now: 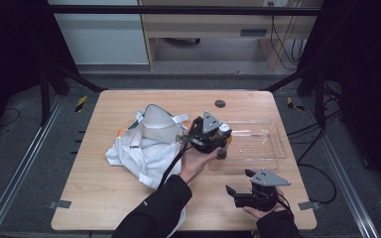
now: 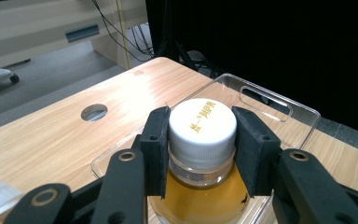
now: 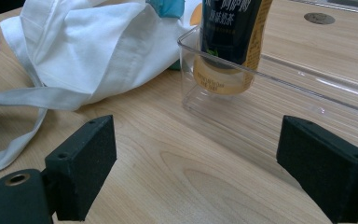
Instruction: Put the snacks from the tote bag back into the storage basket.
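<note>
The wooden counter point(image 1: 104, 198) carries a white bag point(image 1: 144, 146) at the left and a clear tray point(image 1: 273, 144) at the right. The person's left forearm reaches forward across the counter, its hand under the left tongs point(image 2: 200, 140), whose pads press both sides of a bottle point(image 2: 200, 196) by its white cap. The bottle stands upright in the tray's near-left corner, holding amber liquid under a dark label; gold characters on the cap are too small to read. The right tongs point(image 3: 196, 163) rest low near the counter's front edge, wide open and holding nothing.
</note>
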Action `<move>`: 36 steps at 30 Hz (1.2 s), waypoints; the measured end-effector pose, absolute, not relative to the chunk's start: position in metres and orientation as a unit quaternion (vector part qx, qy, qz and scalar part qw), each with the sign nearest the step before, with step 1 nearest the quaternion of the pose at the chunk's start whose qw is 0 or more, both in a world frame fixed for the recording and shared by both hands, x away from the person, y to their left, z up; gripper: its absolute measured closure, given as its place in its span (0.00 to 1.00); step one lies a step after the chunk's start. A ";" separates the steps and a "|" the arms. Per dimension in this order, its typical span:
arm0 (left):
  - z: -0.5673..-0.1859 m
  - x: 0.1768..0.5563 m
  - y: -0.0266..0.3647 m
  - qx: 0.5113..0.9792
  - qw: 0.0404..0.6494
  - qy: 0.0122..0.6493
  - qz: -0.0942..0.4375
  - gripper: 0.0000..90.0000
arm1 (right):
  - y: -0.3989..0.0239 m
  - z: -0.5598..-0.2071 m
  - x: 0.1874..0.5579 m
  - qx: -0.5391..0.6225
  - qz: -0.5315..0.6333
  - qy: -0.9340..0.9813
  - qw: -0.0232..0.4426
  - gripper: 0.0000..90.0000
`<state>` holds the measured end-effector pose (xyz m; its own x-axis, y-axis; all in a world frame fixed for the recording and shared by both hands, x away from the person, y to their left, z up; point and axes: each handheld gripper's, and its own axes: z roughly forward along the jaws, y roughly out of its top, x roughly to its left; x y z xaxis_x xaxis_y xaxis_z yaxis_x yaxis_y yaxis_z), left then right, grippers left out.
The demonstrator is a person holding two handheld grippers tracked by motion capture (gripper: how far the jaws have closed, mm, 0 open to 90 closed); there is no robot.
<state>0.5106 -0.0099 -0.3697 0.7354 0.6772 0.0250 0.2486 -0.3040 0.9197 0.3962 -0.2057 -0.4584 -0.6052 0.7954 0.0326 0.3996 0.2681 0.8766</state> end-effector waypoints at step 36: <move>-0.400 0.507 -0.006 0.773 0.519 0.299 0.208 0.59 | -0.205 -0.459 0.396 0.388 0.461 0.769 0.216 0.14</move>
